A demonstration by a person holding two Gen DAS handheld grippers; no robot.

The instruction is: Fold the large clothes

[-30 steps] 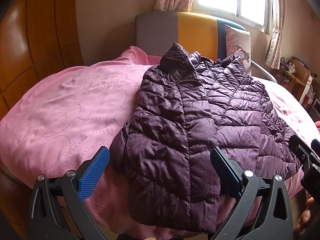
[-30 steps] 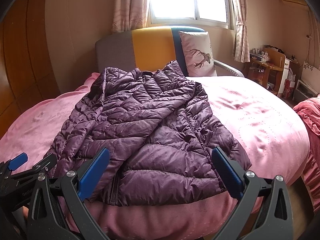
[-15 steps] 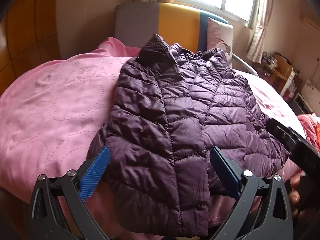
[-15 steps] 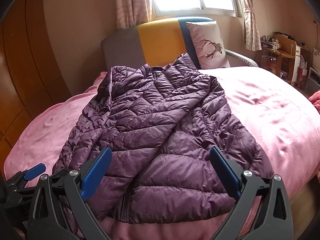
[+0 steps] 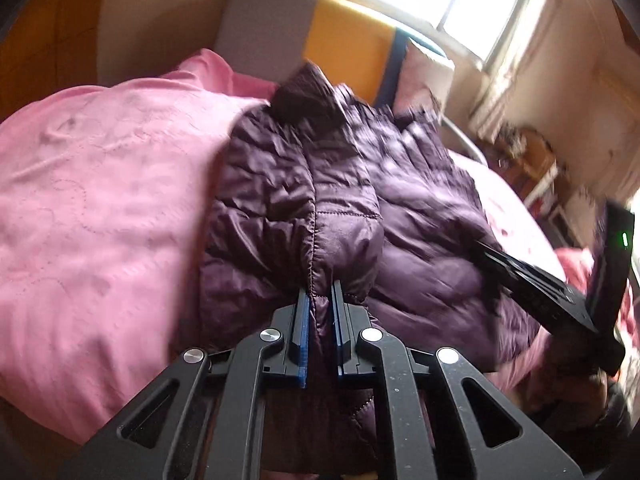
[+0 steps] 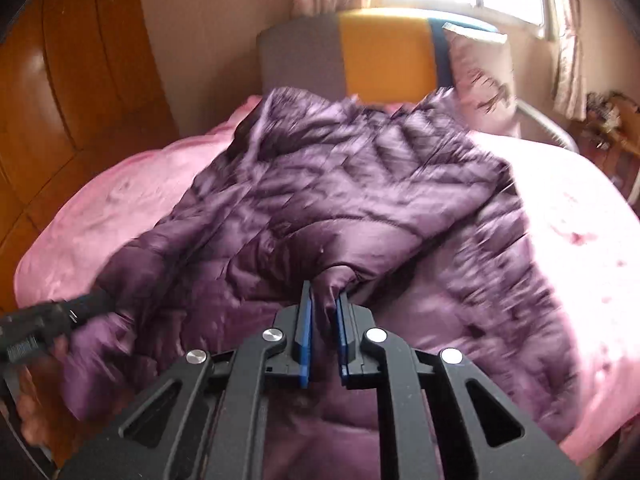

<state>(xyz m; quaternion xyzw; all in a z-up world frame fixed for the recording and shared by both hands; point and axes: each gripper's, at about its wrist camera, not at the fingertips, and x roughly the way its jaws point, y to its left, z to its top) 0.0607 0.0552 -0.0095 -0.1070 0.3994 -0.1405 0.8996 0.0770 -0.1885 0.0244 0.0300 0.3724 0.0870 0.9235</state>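
Note:
A dark purple quilted puffer jacket (image 5: 360, 200) lies on a pink bedspread (image 5: 100, 200), collar toward the headboard. My left gripper (image 5: 320, 300) is shut on the jacket's near hem, fabric bunched between the blue pads. My right gripper (image 6: 323, 300) is shut on the jacket's (image 6: 360, 184) near hem further right, a fold pinched between its pads. The right gripper also shows at the right of the left wrist view (image 5: 532, 284), and the left gripper at the left edge of the right wrist view (image 6: 52, 320). Both views are motion-blurred.
A grey, yellow and blue headboard (image 6: 360, 52) and a deer-print pillow (image 6: 480, 80) stand at the far end of the bed (image 6: 592, 240). Wooden panelling (image 6: 80, 60) is on the left. A cluttered wooden shelf (image 5: 532, 160) stands at the right, under a bright window (image 5: 460, 4).
Both grippers moved forward and down to the jacket's near hem and closed on it; they were open before. The hem is now bunched and lifted slightly.

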